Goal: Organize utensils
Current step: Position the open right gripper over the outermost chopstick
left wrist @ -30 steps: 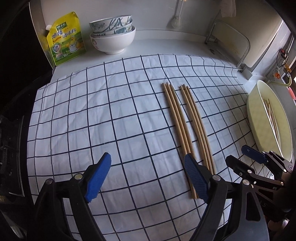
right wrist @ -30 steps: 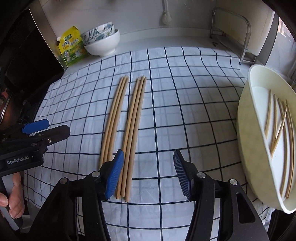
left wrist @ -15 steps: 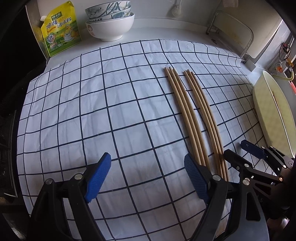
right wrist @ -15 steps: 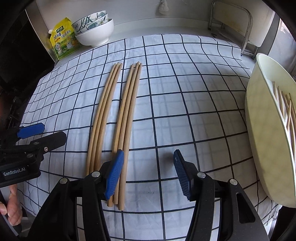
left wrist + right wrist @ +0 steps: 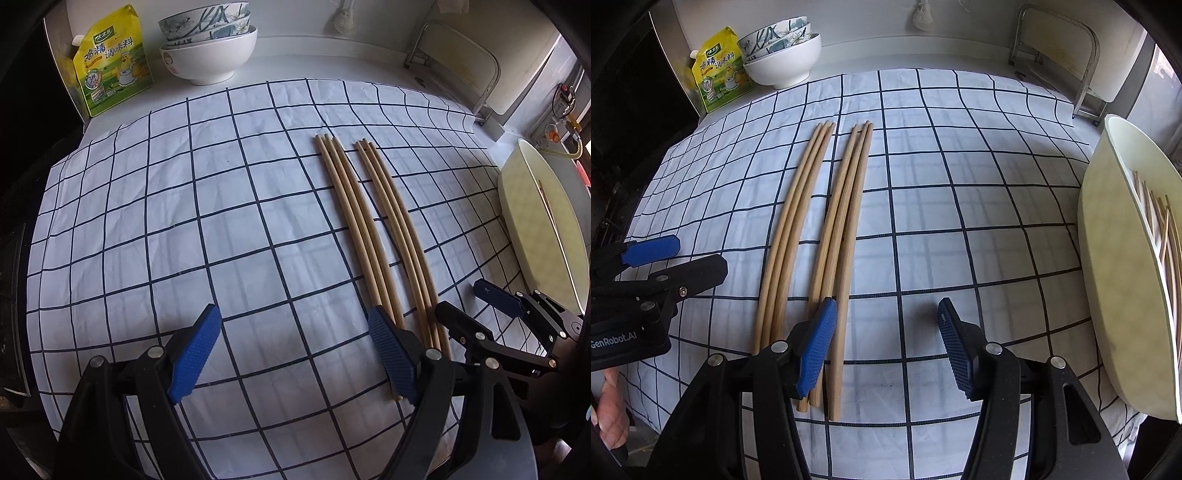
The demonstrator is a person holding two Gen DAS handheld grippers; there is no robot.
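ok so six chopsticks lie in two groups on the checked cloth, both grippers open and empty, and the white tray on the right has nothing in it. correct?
Not quite. The tray is not empty: the right wrist view shows several thin sticks lying in it. The rest holds: chopsticks in two groups on the cloth, left gripper and right gripper open and empty.

Back of the counter: bowls, pouch, rack

A white checked cloth (image 5: 184, 229) with dark grid lines covers the counter (image 5: 295, 55). Behind it, patterned bowls sit stacked in a white bowl (image 5: 208, 59), just beside a yellow-green seasoning pouch (image 5: 110, 62) standing upright. A metal rack (image 5: 1056, 48) stands at the far right corner.
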